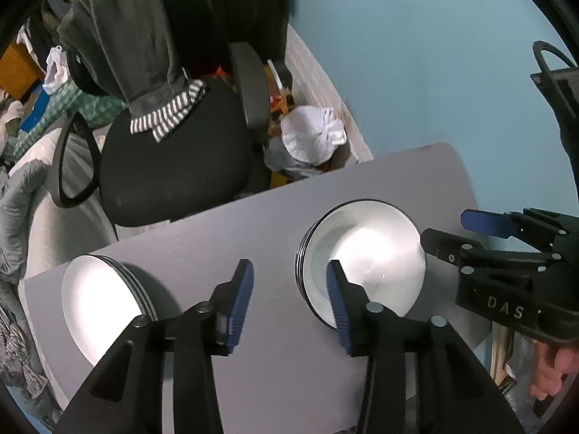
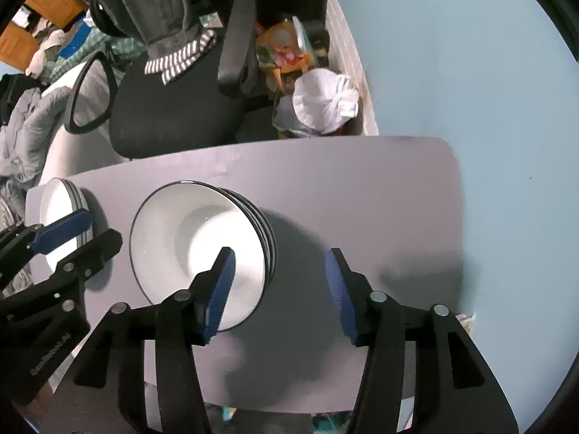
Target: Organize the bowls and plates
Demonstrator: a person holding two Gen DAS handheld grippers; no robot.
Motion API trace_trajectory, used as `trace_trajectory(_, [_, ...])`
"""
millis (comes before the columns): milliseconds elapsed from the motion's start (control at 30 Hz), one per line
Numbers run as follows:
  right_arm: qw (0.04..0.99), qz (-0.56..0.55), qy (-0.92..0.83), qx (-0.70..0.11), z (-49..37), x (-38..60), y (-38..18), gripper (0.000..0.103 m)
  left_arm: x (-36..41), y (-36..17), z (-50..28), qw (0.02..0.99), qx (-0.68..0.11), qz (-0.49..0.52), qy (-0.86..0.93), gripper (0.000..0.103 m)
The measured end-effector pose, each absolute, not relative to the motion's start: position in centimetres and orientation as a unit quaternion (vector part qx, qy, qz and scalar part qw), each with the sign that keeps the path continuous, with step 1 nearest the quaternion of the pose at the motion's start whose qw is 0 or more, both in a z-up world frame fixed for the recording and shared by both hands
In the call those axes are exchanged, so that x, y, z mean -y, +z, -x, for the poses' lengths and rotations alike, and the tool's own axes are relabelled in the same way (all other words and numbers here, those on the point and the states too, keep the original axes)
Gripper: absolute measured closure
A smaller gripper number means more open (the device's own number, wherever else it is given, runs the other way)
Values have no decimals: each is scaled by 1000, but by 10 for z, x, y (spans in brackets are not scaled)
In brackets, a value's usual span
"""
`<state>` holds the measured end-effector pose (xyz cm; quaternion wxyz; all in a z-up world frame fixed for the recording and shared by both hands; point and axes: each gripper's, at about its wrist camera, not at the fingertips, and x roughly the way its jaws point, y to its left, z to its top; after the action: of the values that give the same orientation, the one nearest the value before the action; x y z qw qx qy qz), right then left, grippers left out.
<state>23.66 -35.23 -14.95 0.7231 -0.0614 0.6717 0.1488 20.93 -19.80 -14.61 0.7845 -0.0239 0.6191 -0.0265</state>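
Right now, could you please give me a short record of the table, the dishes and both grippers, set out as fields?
surface: grey table
dishes: two stacks, set apart from each other
bowl stack: white bowls with dark rims, nested, upright
plate stack: white plates, near the table's left edge
left gripper: open, nothing between its jaws, above the gap between the stacks
right gripper: open, nothing held, above the near right rim of the bowl stack
behind the table: black office chair

Black office chair (image 1: 170, 166) sitting behind grey tabletop (image 1: 275, 217), dark trousers w/ striped cuffs (image 1: 163, 119) hanging over its seat, tied white bag (image 2: 324, 105) lying nr blue wall (image 2: 470, 72)
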Motion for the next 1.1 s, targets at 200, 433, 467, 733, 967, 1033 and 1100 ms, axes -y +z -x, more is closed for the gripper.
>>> trace_trajectory(200, [742, 51, 150, -651, -233, 355, -127, 41, 194, -126, -202, 797, -603, 22, -33, 53])
trace_trajectory(433, [762, 48, 156, -627, -228, 353, -99, 37, 186, -108, -194, 803, -594, 37, -37, 51])
trace_trajectory(467, [763, 45, 157, -625, -228, 354, -96, 37, 185, -106, -193, 803, -593, 38, -38, 49])
trace_trajectory(733, [768, 38, 163, -618, -226, 359, -87, 37, 177, -102, -193, 804, -593, 36, -43, 49])
trace_trajectory(967, [766, 35, 165, -620, -226, 371, -88, 37, 170, -107, -199, 795, -603, 46, -44, 49])
trace_trajectory(1033, [765, 34, 168, -621, -228, 373, -89, 37, 169, -110, -200, 793, -605, 50, -45, 49])
trace_trajectory(1100, [762, 33, 171, -623, -230, 376, -91, 37, 168, -113, -200, 791, -608, 53, -44, 42])
